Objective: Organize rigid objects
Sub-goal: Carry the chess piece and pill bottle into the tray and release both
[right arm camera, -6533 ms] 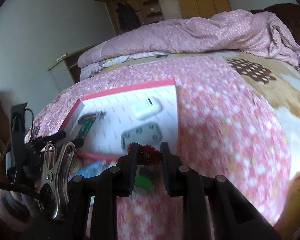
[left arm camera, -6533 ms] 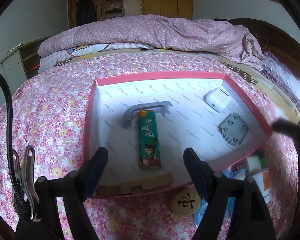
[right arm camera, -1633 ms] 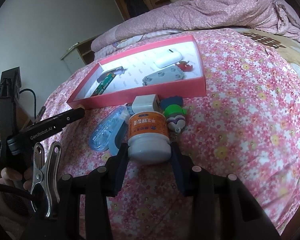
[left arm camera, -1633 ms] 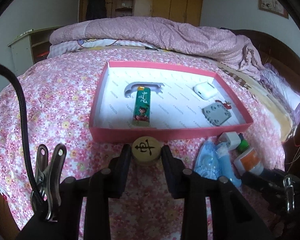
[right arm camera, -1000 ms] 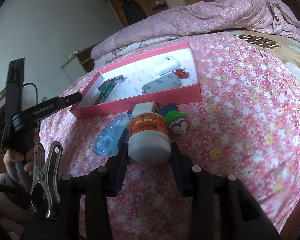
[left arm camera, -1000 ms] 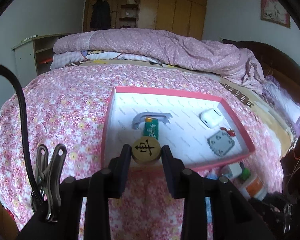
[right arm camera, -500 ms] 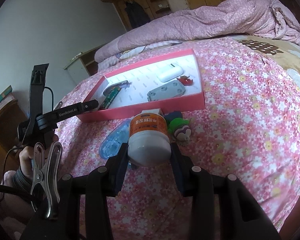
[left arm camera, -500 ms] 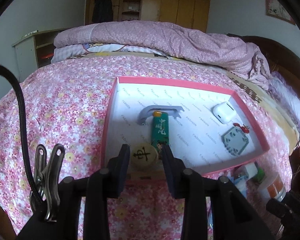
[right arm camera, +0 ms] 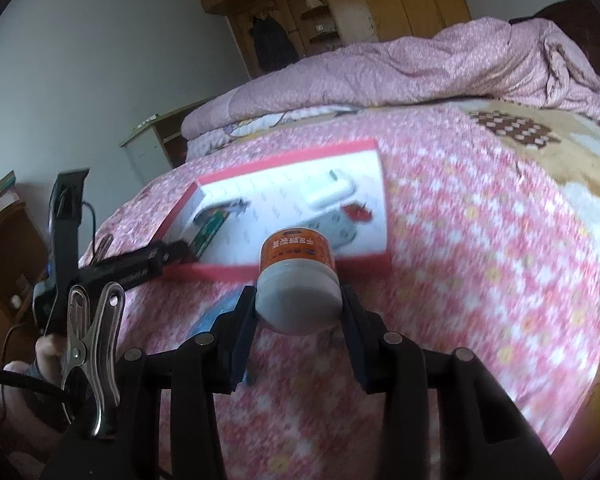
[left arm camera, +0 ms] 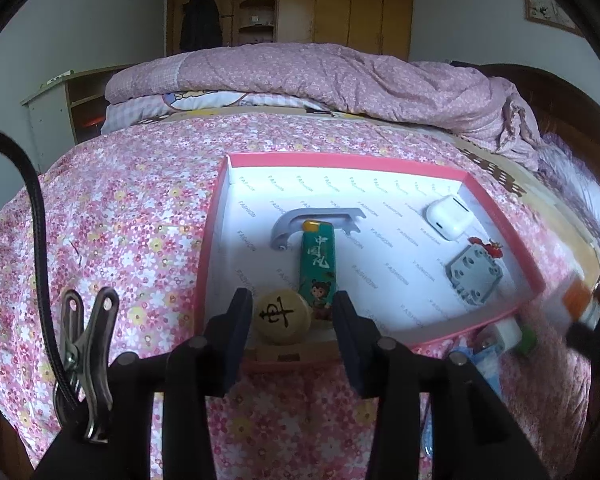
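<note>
Left gripper (left arm camera: 293,312): I see it spread around the chess piece (left arm camera: 283,318), inside the red tray (left arm camera: 342,159), near edge.
Right gripper (right arm camera: 299,307): I'm pinching the pill bottle (right arm camera: 297,286) above the tray's near edge.

one pink tray (left arm camera: 500,216), one chess piece (left arm camera: 283,317), one lighter (left arm camera: 317,264), one earbud case (left arm camera: 449,216), one pill bottle (right arm camera: 298,280)

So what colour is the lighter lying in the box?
Green, with a yellow cap and a cartoon figure; the lighter shows best in the left wrist view.
</note>
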### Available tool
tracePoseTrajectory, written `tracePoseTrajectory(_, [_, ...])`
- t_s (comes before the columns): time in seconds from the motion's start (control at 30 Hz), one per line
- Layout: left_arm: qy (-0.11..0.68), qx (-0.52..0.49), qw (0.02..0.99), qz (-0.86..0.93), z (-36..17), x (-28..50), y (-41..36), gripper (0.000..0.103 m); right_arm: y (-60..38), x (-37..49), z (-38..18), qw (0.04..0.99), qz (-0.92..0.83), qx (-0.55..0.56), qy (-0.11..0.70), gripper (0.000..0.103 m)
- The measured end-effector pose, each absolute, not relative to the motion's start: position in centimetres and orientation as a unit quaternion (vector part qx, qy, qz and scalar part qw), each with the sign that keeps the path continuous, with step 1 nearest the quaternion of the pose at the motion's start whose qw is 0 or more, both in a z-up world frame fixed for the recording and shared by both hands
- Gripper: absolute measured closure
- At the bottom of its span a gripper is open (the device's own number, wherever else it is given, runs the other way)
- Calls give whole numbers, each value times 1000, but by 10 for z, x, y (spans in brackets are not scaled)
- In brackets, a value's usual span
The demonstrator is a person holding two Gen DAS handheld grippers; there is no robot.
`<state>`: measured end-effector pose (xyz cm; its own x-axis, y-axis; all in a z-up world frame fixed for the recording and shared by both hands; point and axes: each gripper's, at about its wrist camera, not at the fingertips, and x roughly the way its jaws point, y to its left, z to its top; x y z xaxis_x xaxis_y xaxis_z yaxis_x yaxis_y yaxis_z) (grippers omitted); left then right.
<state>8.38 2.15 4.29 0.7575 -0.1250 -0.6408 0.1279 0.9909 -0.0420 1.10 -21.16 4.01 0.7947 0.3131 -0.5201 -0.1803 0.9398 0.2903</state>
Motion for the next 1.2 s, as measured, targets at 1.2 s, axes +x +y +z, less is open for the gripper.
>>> tracePoseTrajectory(1.2, [338,5,937,-88,58,70,20,54,-228,47,45,946,64,100,301,59])
